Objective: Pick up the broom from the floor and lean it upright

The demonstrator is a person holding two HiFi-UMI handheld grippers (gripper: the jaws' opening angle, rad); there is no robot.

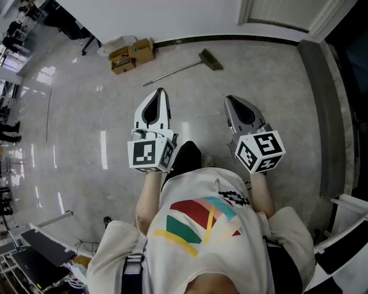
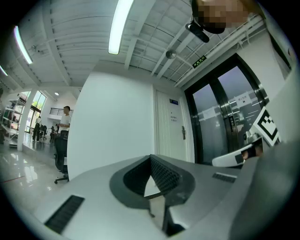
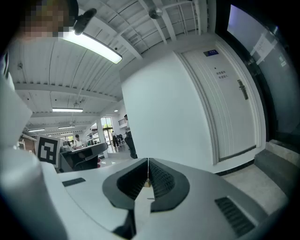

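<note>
Over by the far wall, the broom is lying flat on the glossy pale floor, bristle end to the right in the head view and the thin handle running down-left at a slant. It's well apart from both grippers, nothing touching it. Just to its left sit a couple of open cardboard boxes, close to the white wall. Nearer the camera, the left gripper and the right gripper are held out side by side in front of the person's printed white shirt, both pointing roughly toward the wall, marker cubes at the back ends. Left one's jaws are pressed together at the tips with nothing between them, just the teardrop-shaped gap behind the tips. Same deal on the right: tips closed on each other, empty. The right gripper view looks at a white door set in the wall. The left gripper view catches dark glass double doors off to the right and an office chair way off to the left.
</note>
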